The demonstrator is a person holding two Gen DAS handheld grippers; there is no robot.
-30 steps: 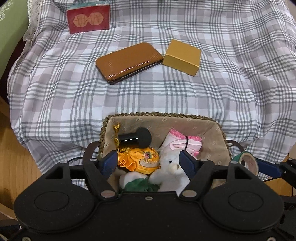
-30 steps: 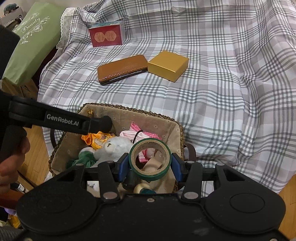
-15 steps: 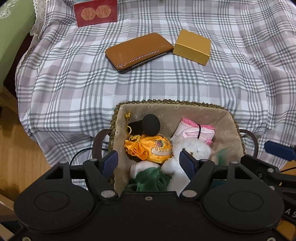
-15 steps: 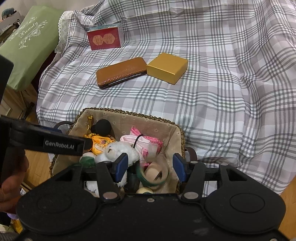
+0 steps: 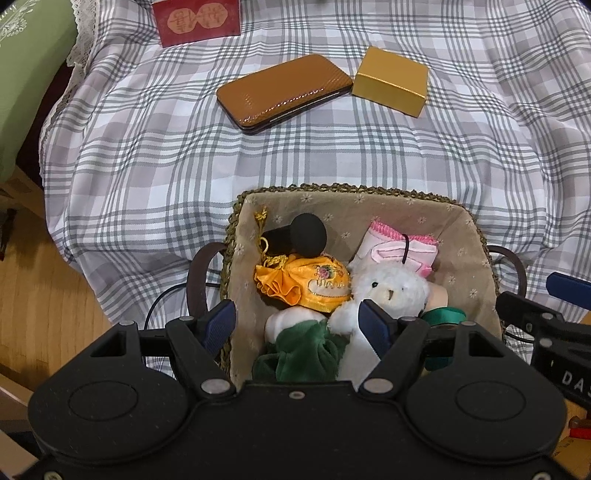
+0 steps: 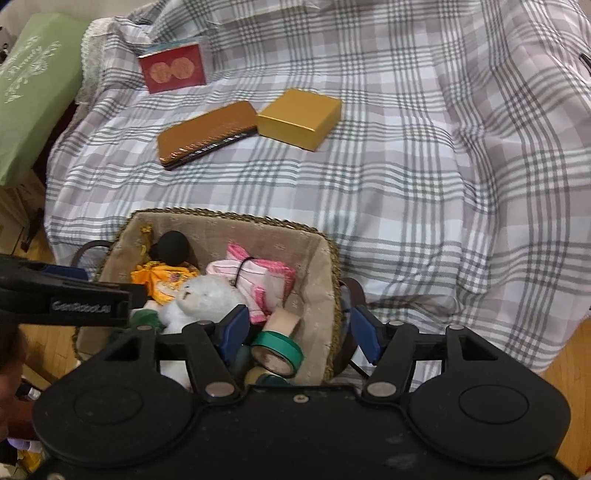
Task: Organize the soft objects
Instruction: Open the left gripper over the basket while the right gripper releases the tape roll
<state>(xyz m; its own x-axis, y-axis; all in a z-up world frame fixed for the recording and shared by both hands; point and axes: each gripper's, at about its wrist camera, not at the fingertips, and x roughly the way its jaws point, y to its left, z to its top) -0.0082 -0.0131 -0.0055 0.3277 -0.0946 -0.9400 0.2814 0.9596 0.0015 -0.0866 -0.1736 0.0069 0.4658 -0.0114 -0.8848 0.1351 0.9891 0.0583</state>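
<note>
A fabric-lined woven basket (image 5: 476,258) (image 6: 317,273) sits at the near edge of the plaid-covered bed. It holds a white teddy bear (image 5: 391,288) (image 6: 207,295), an orange embroidered pouch (image 5: 310,280), a green velvet pouch (image 5: 303,350), pink folded cloth (image 5: 399,247) (image 6: 266,277), a black microphone-like thing (image 5: 299,236) and a green tape roll (image 6: 277,352). My left gripper (image 5: 299,325) is open over the basket's near side. My right gripper (image 6: 299,328) is open and empty above the tape roll.
On the plaid cover (image 5: 147,155) farther back lie a brown case (image 5: 280,90) (image 6: 207,133), a gold box (image 5: 391,86) (image 6: 299,118) and a red box (image 5: 199,18) (image 6: 173,72). A green cushion (image 6: 29,99) is at the left. Wooden floor (image 5: 37,295) lies to the left.
My right gripper opened and let the green tape roll drop into the basket, then drew back. My left gripper shifted slightly left; the basket now sits more to the right in its view.
</note>
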